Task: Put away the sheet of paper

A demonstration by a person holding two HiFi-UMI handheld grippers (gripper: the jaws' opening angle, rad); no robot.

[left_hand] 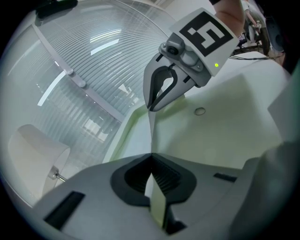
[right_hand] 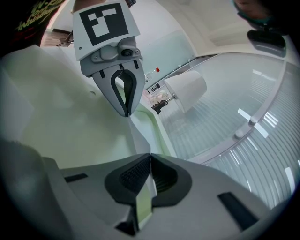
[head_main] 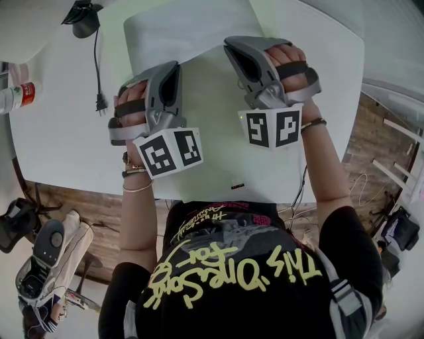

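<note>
A large pale sheet of paper [head_main: 199, 33] is lifted over the white table [head_main: 59, 132] and held between both grippers. My left gripper [head_main: 171, 67] is shut on the sheet's edge at the left. My right gripper [head_main: 232, 45] is shut on the same edge at the right. In the left gripper view the thin edge runs from my own jaws [left_hand: 151, 159] straight to the right gripper [left_hand: 152, 107], with the sheet's [left_hand: 225, 131] face to the right. The right gripper view mirrors this: the edge runs from my jaws [right_hand: 150, 161] to the left gripper [right_hand: 126, 112], and the sheet [right_hand: 61, 108] spreads left.
A black power cable with a plug [head_main: 99, 99] lies on the table's far left, below a black device [head_main: 83, 16]. A bottle with a red label [head_main: 16, 96] stands at the left edge. Bags and shoes [head_main: 46, 258] sit on the floor at the lower left.
</note>
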